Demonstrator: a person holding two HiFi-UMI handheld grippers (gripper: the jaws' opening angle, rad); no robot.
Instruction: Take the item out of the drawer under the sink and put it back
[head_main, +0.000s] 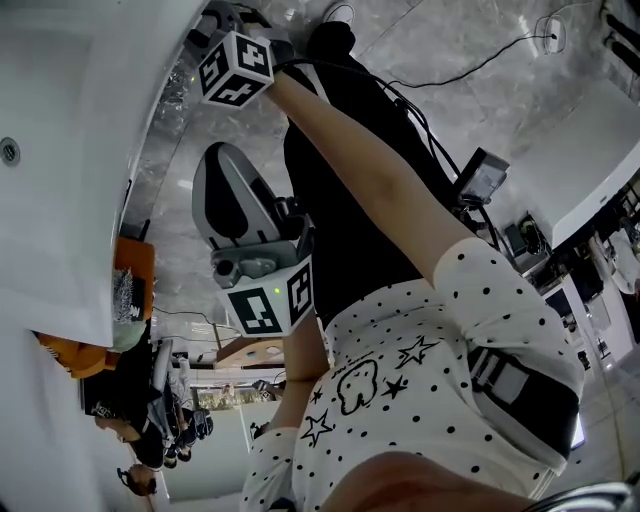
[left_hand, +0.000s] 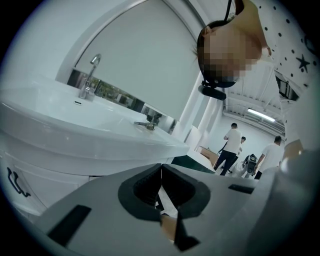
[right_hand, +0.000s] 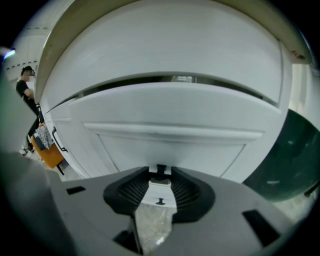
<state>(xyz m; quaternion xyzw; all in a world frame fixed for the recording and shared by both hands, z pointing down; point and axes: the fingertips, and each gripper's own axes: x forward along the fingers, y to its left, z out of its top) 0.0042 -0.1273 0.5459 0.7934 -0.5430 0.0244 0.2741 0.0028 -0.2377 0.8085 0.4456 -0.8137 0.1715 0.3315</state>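
While left tongs sit closed, right tongs open around one drawer handle

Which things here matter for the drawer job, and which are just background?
Job:
- drawer front under the sink
- its black handle, between the open jaws of the right hand-held gripper
- the item itself: not in view

Background:
- faucet
- left hand-held gripper, shut and empty
- people standing behind
- orange object at the left
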